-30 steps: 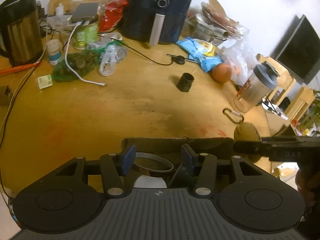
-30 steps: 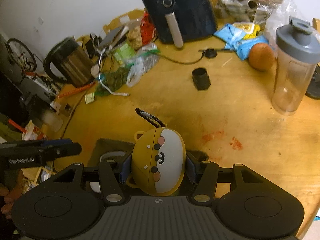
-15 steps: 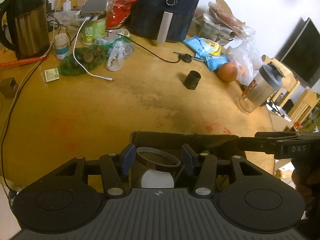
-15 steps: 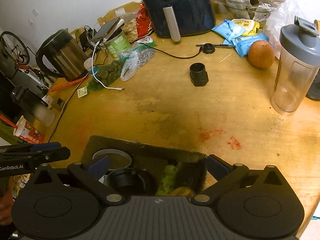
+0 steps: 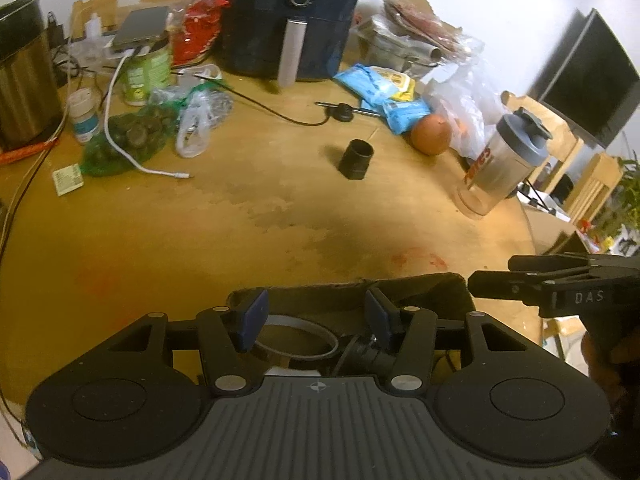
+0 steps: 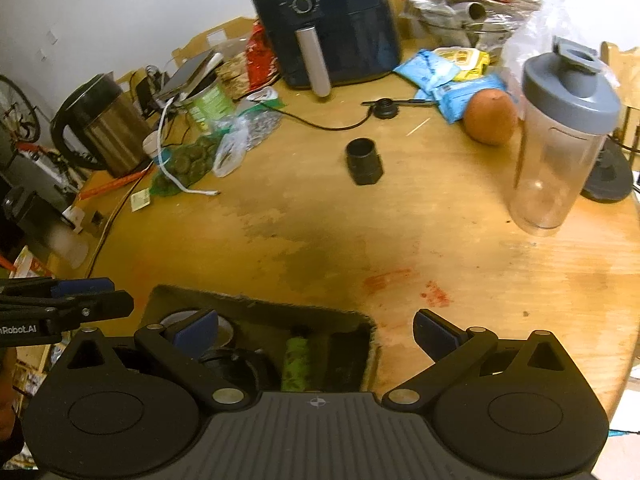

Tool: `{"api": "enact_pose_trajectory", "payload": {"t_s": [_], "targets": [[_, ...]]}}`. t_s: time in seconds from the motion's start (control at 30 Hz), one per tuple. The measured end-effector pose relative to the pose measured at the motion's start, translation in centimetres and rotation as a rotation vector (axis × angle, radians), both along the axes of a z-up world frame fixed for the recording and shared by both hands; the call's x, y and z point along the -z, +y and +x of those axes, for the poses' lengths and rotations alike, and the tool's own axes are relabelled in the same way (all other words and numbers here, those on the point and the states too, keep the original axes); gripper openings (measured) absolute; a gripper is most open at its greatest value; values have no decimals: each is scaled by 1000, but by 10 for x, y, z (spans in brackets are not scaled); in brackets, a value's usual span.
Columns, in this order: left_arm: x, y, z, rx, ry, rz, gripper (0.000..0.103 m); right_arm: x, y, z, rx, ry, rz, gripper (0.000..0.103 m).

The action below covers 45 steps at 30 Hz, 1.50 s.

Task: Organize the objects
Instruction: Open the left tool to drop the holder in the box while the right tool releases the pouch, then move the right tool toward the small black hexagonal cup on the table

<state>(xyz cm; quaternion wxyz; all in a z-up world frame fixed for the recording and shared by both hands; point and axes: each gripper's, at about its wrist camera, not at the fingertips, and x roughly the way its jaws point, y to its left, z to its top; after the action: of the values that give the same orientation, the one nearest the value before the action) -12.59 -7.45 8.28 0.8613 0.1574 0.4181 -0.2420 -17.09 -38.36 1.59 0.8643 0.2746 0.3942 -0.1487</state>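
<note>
With our right gripper spread wide and empty and our left gripper half-open on nothing, both over the dark felt box, we judge the small black plastic tube beyond the box next; approach squarely.

It looked like a lived-in home: a round wooden table crowded with an air fryer, a steel kettle, snack packets and a shaker bottle; possibly a bicycle wheel stood behind.

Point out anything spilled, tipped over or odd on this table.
Red smears stain the wooden table just past the dark box, like something spilled. The small black cup in the middle leans instead of standing straight. A dark blotch discolours the wood.
</note>
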Motion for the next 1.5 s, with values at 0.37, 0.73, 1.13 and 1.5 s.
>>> {"api": "enact_pose_trajectory", "payload": {"t_s": [0.37, 0.73, 1.13, 1.5], "targets": [[6, -17, 16, 61, 38, 36, 53, 10, -13, -3, 70, 18, -6, 103], [11, -23, 28, 96, 71, 52, 53, 18, -22, 9, 97, 51, -46, 103], [1, -19, 45, 81, 60, 11, 53, 19, -42, 53, 57, 63, -161, 103], [-20, -2, 62, 18, 21, -25, 53, 20, -53, 104, -39, 39, -272, 103]]}}
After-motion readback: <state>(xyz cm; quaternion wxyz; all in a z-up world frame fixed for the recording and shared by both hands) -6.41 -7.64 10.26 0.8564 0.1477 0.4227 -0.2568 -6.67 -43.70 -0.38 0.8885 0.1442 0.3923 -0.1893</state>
